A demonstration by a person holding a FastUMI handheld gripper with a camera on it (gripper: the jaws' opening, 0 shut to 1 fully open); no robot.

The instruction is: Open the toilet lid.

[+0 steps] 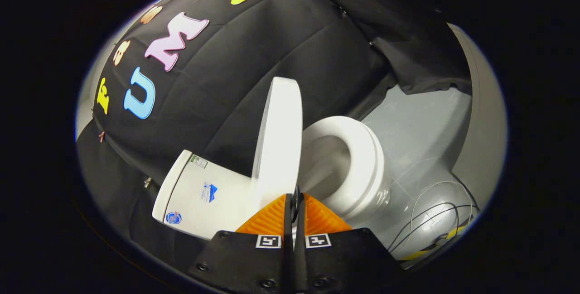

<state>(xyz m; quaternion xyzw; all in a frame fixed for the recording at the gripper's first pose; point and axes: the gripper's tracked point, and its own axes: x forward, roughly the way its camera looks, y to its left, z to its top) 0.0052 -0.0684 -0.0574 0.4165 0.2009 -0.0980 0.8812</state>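
While the gripper point(294, 205) pinches the raised toilet lid point(278, 140) at lower centre, its fingers sit closed on the rim. If that thin grip slips, the lid could drop onto the seat point(362, 158).

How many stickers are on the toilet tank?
3 on the tank, beside the raised lid: one near its top edge, one mid-face, one at the lower corner. Others may be hidden. The tool looks shut at the lid's edge.
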